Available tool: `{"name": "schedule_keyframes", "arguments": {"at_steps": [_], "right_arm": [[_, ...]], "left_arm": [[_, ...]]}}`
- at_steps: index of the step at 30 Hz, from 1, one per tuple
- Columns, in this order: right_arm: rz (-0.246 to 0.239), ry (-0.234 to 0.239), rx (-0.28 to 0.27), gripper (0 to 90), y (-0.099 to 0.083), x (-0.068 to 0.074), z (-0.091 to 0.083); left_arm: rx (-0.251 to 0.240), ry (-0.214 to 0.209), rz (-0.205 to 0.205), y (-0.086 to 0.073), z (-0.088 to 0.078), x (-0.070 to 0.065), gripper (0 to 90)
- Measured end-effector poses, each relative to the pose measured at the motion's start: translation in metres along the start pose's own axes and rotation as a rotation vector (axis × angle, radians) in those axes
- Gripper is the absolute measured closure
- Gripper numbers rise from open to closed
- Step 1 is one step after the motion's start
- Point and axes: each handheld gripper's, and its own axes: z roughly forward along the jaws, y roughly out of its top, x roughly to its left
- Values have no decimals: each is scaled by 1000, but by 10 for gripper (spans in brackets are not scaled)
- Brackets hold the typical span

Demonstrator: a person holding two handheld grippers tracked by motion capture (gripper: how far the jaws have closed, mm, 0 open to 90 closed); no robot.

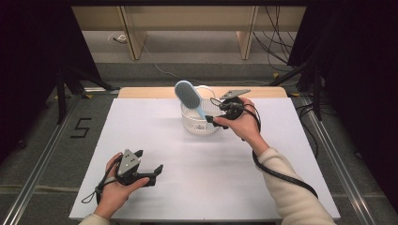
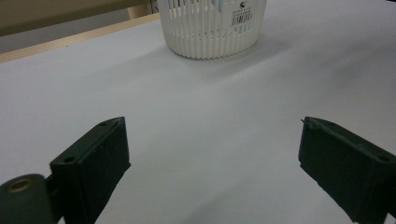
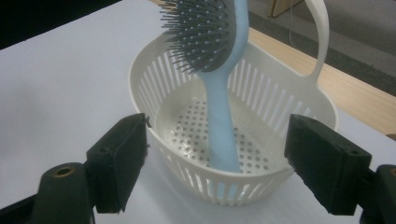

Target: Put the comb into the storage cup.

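A light blue hairbrush (image 1: pixel 188 96) (image 3: pixel 219 79) stands handle-down in a white slotted basket (image 1: pixel 199 125) (image 3: pixel 154 79) (image 2: pixel 212 28), its bristled head leaning out over the rim. My right gripper (image 1: pixel 213 119) (image 3: pixel 215 163) is open just in front of the basket, its jaws wide on either side of the near wall, holding nothing. My left gripper (image 1: pixel 150 164) (image 2: pixel 212 163) rests open near the table's front left, jaws far apart over bare white surface, pointing toward the basket.
The white table top (image 1: pixel 155 140) ends in a wooden strip (image 1: pixel 141 92) at the far edge. Beyond it are wooden furniture legs and cables on the floor. Metal rails run along both sides of the table.
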Motion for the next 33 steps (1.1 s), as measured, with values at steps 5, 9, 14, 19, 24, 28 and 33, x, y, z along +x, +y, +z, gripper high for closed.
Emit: {"name": "schedule_keyframes", "arguments": {"at_steps": [5,9,14,19,24,28,33], "right_arm": [[-8,-5,-10,218,-6,0,-6],[-14,-7,-28,217,-9,1,-12],[-22,-2,-53,220,-14,3,-19],[-32,6,-49,221,-23,2,-24],[-14,8,-45,228,-33,-1,-31],[-10,0,-38,233,-40,-4,-36],[-10,-9,-44,236,-48,-3,-42]], "left_arm": [[3,1,1,0,0,0,80],[3,2,2,0,0,0,80],[2,3,-1,-1,0,0,80],[3,3,0,-1,0,0,80],[3,3,1,0,0,0,80],[4,4,1,0,0,0,80],[4,6,2,0,0,0,81]]}}
